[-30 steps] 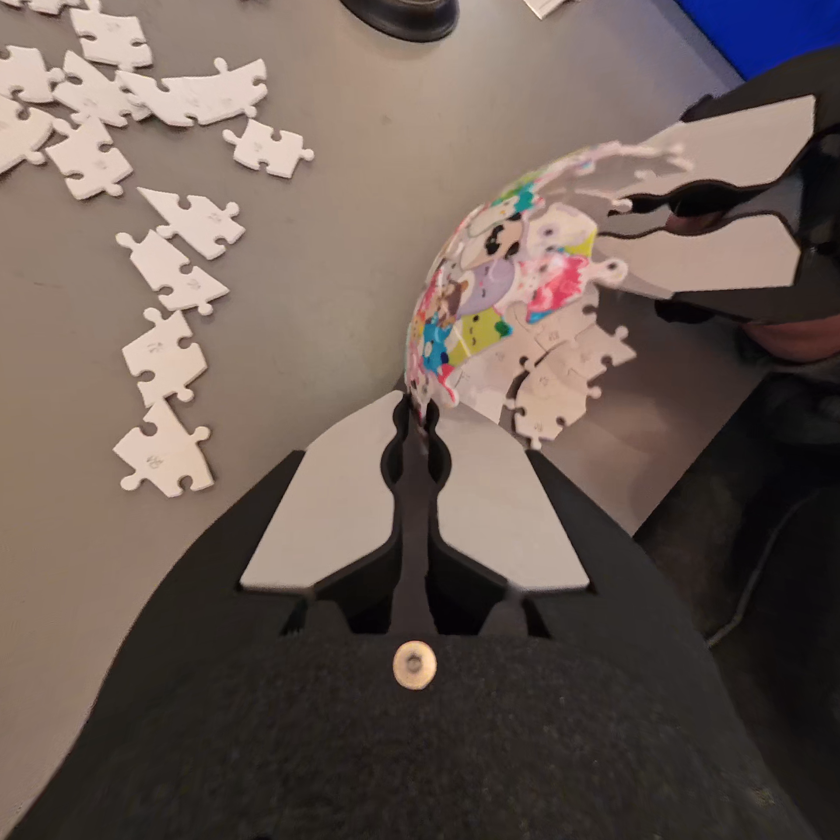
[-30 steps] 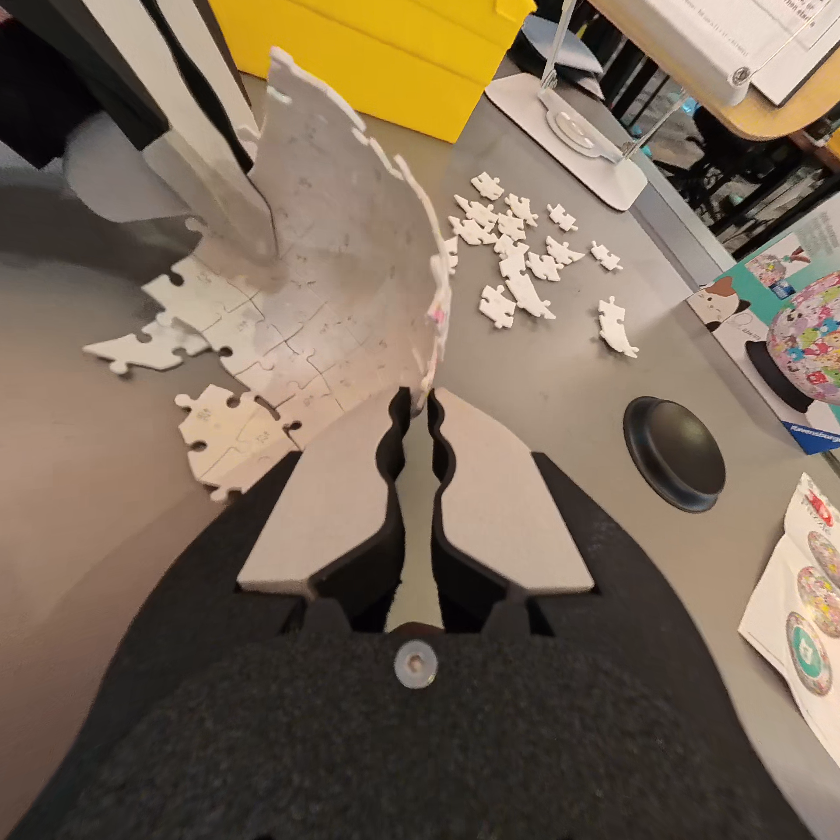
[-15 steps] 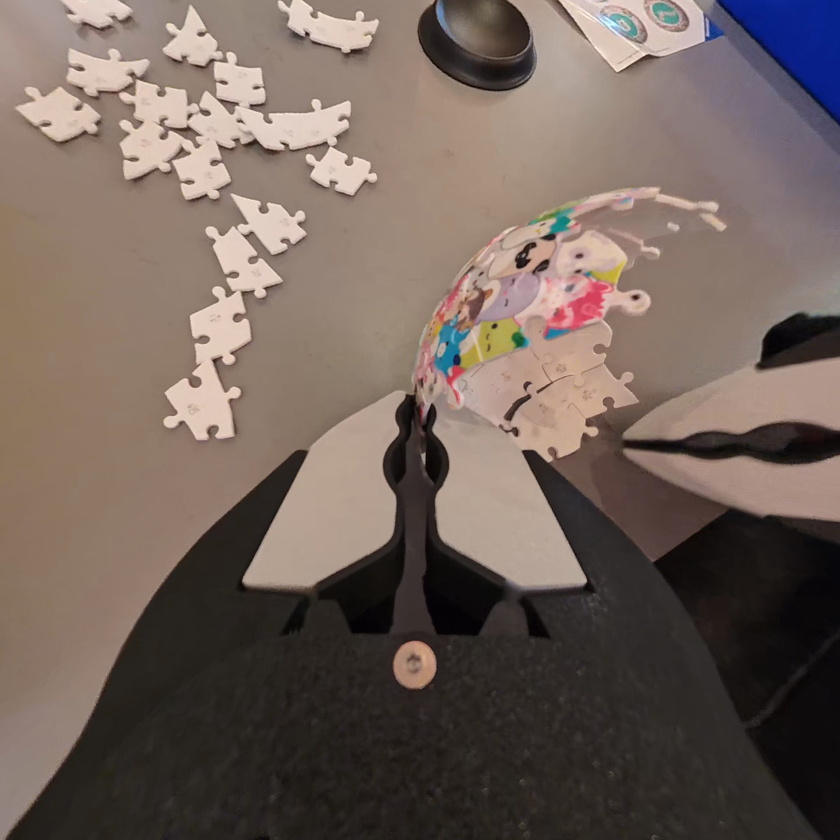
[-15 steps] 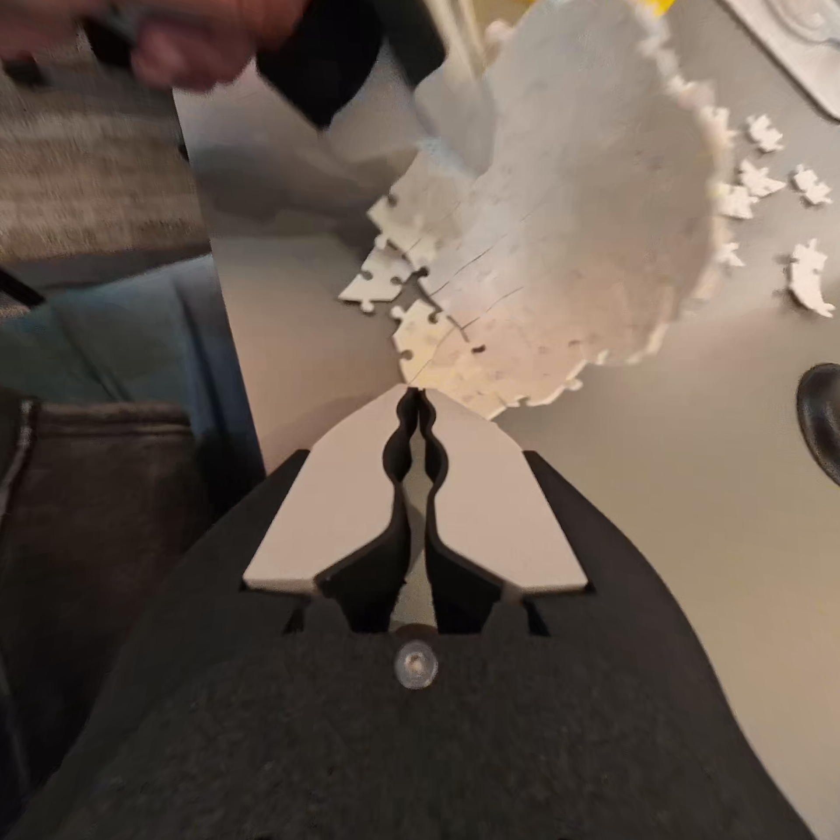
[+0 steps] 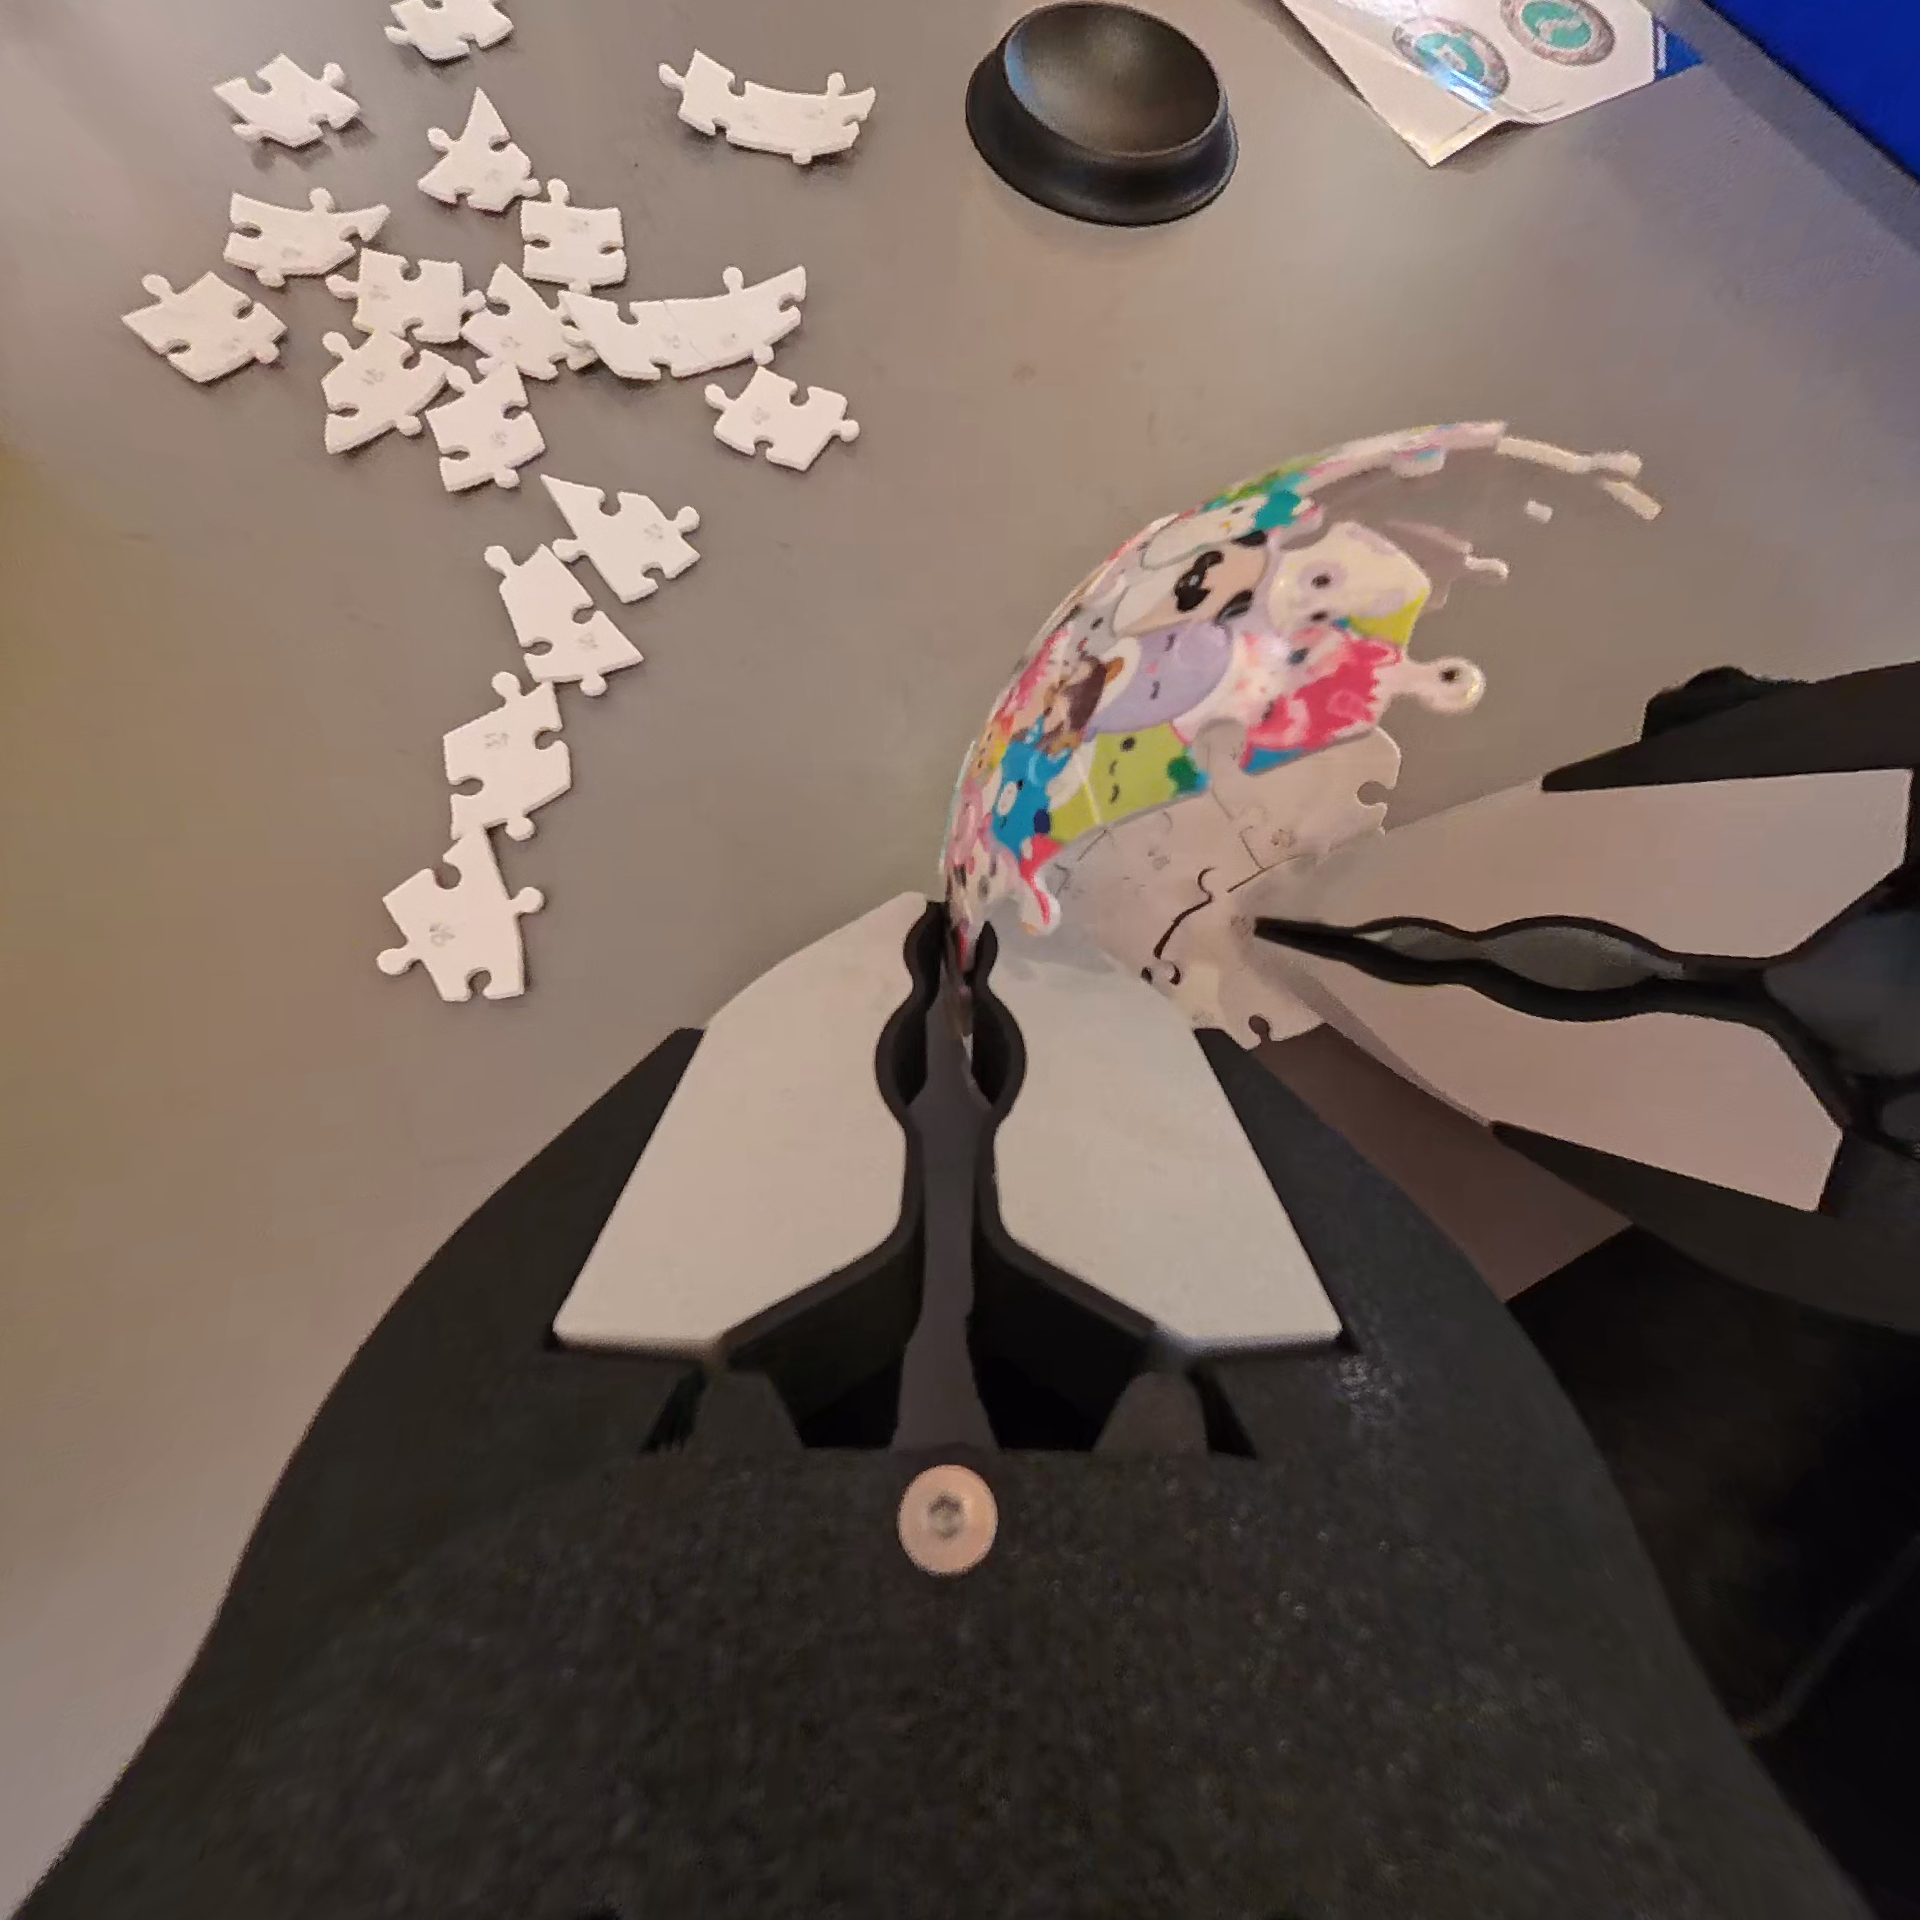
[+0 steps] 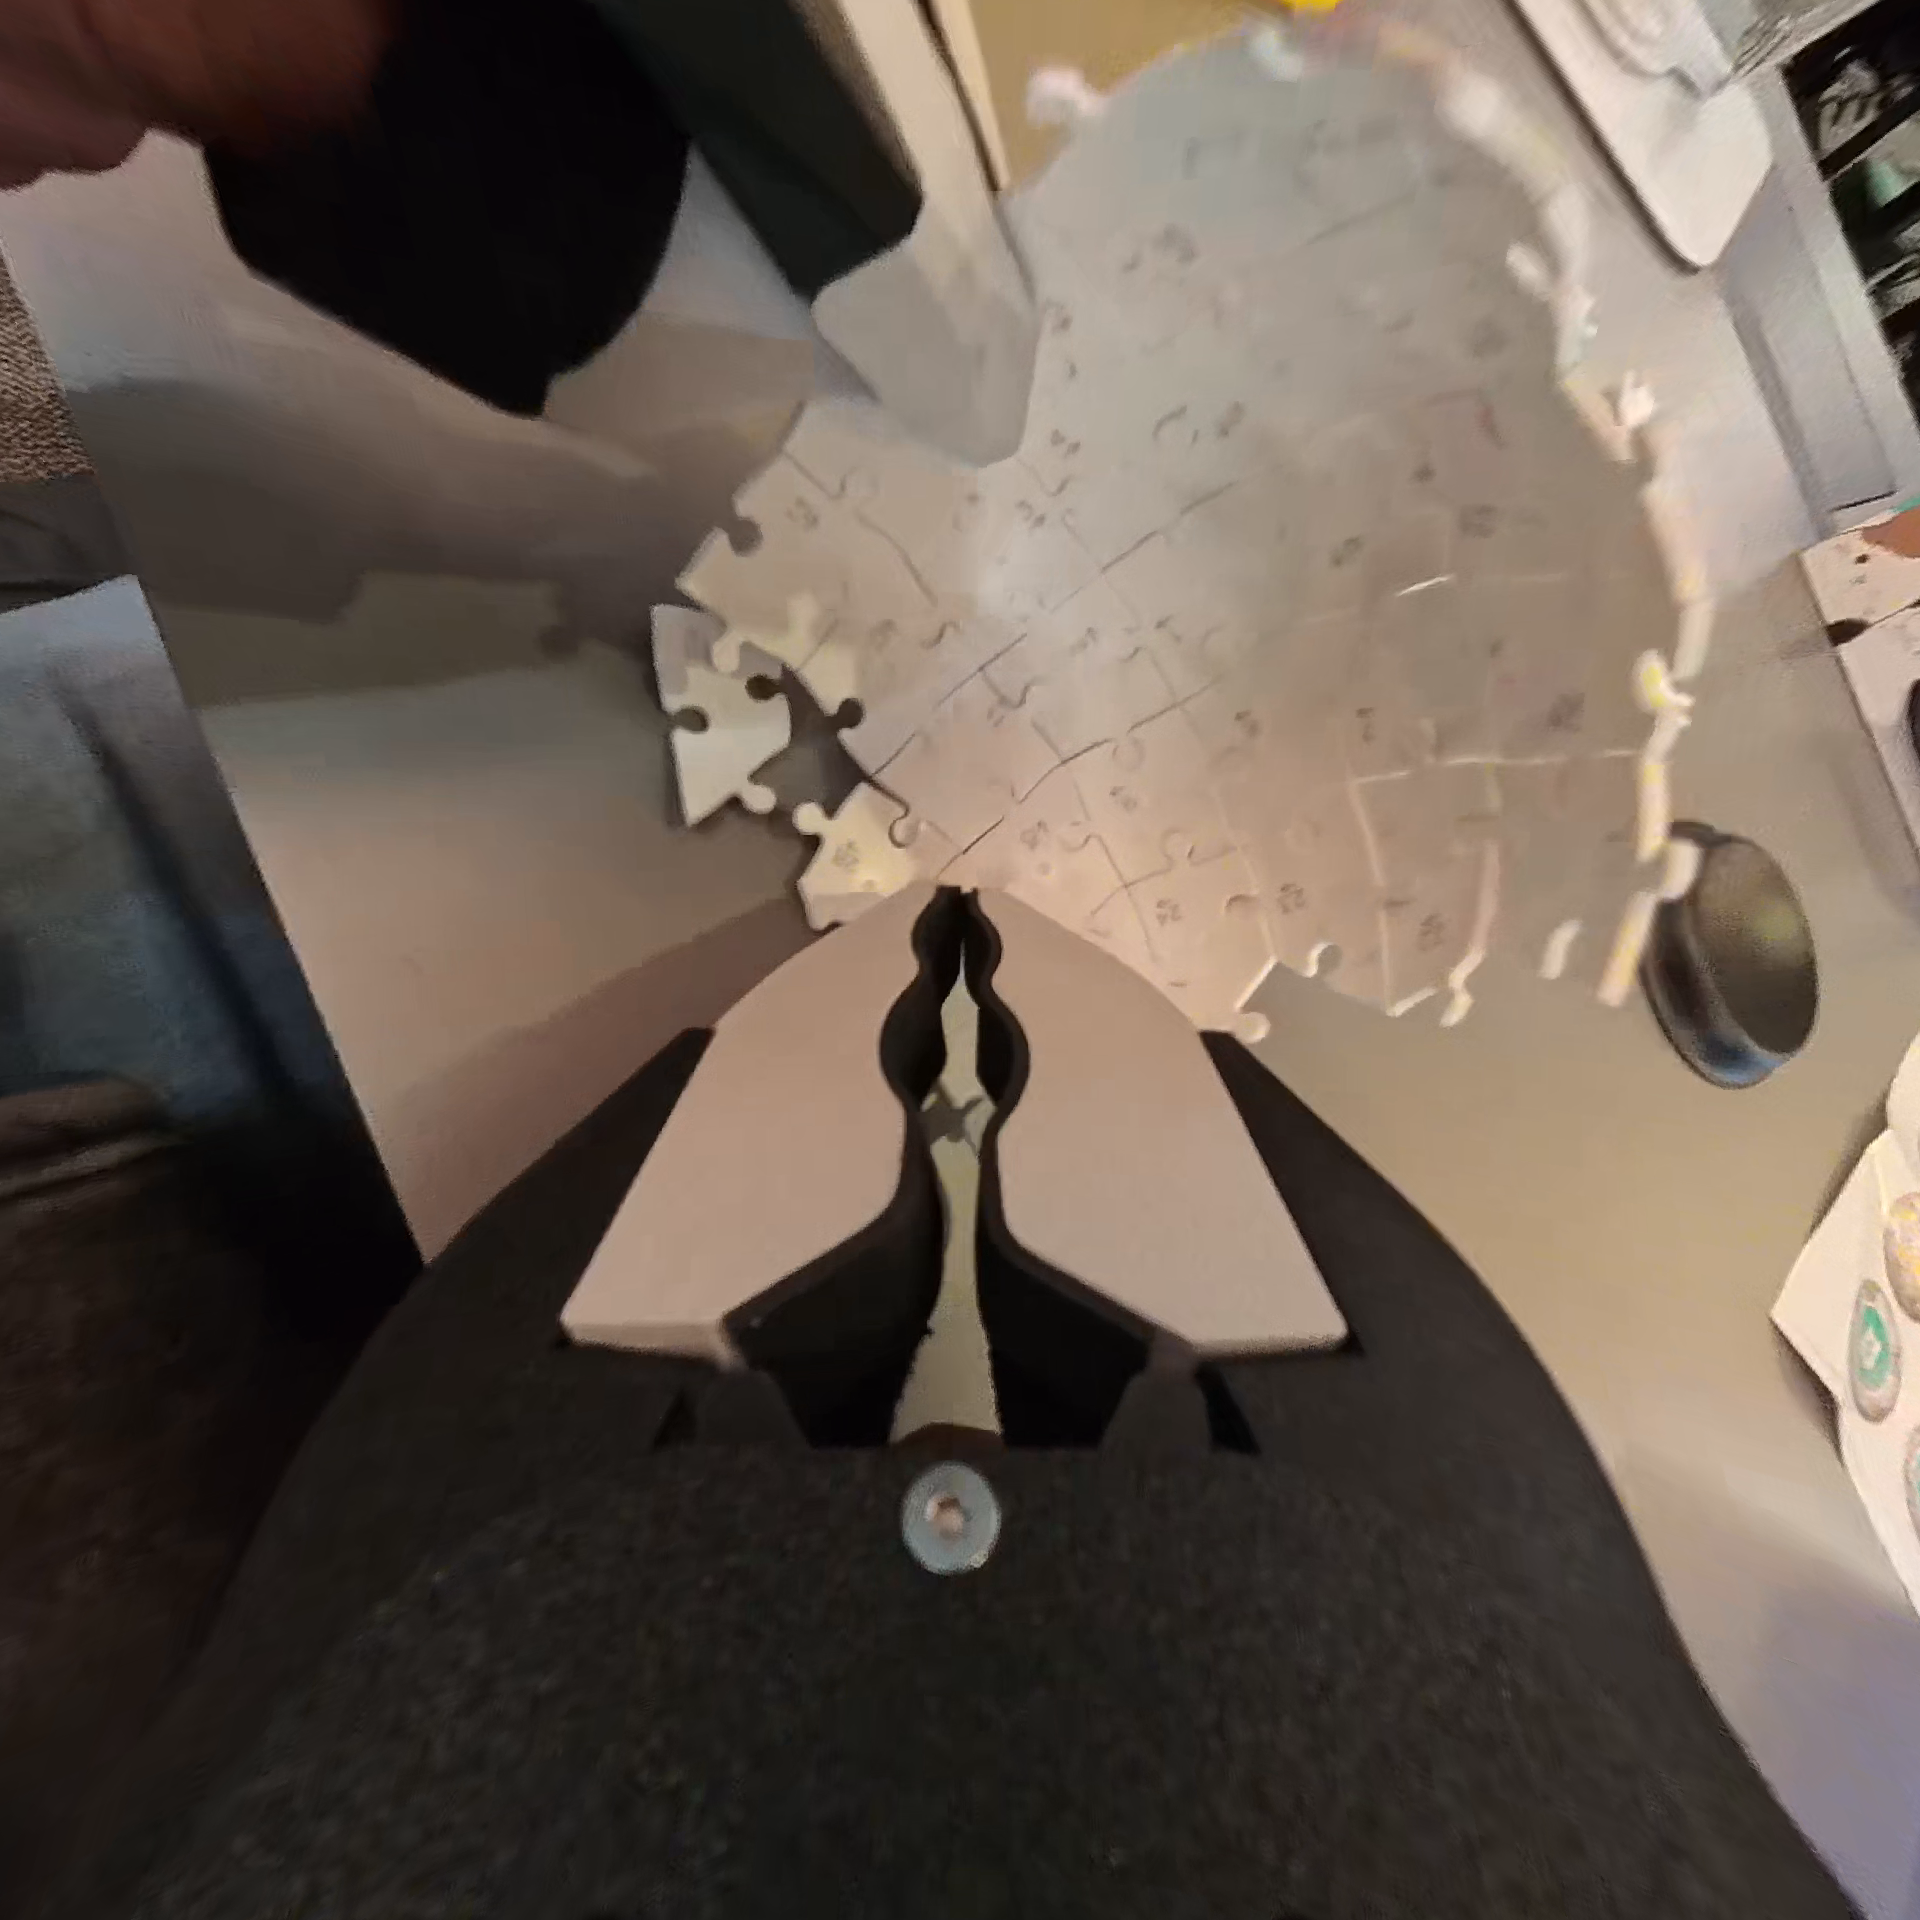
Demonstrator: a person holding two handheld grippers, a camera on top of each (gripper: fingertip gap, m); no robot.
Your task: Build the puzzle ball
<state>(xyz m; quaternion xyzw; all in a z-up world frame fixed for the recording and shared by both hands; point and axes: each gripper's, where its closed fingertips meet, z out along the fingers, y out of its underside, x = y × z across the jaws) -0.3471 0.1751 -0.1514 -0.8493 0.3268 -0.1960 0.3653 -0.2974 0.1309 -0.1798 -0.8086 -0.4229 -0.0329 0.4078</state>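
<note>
L gripper (image 5: 961, 935): jaws closed, pinching lower rim of the partly built puzzle ball (image 5: 1174, 675), held up off the grey table (image 5: 935, 416). R gripper (image 6: 958, 902): jaws nearly closed, tips at the shell's white inner edge; whether it pinches a piece, can't tell. Ball approx. half done, printed side out. Beyond: loose white pieces (image 5: 520, 582) scattered face-down on table, left. Far: black round stand (image 5: 1101, 114), printed leaflet (image 5: 1496, 62) at table edge.
</note>
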